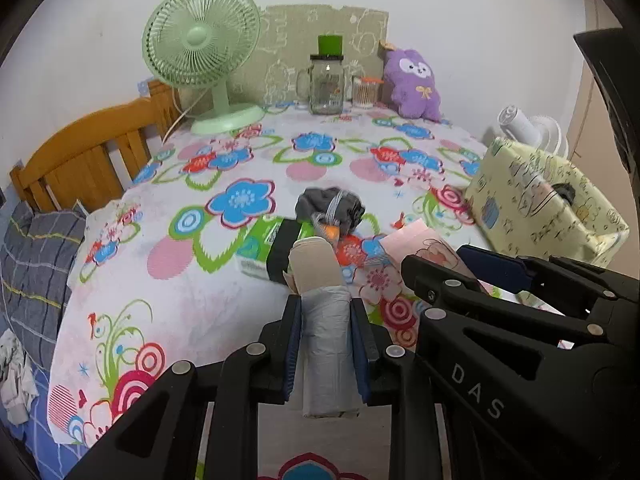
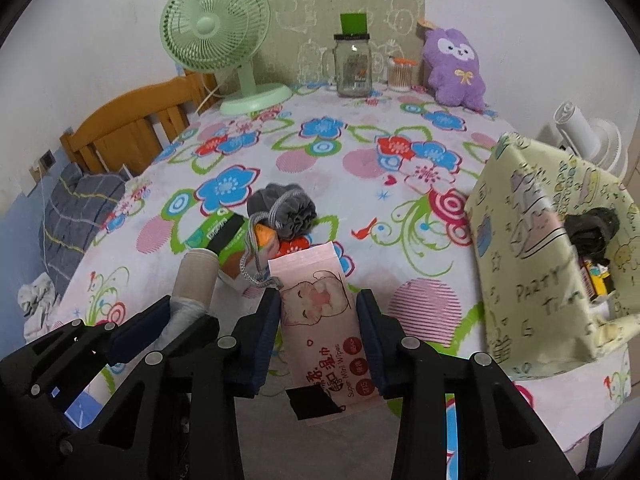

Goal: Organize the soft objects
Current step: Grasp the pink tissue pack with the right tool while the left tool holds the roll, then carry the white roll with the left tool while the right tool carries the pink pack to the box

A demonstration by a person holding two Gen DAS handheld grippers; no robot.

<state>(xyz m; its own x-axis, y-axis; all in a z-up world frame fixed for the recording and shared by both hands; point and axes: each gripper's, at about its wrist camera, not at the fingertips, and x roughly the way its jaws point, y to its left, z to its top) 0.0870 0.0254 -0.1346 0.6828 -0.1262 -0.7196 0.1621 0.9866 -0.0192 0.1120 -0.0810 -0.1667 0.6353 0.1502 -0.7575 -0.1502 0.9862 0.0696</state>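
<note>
Wipes pack, pink with a cartoon cat, sits pinched between the pads of the right tool, lifted over the near edge of the desk, which is draped in a floral cloth. Beside it, the left tool is pressed onto a grey roll with a beige end, pointing toward the middle of the desk. Just ahead lie a green pack, an orange item partly hidden under a cord, and a grey drawstring pouch, all close together. To the right stands a yellow box covered in cartoon paper, with dark items showing in its open side. Along the far wall are a green fan, a glass jar, a small jar of swabs and a purple plush.
</note>
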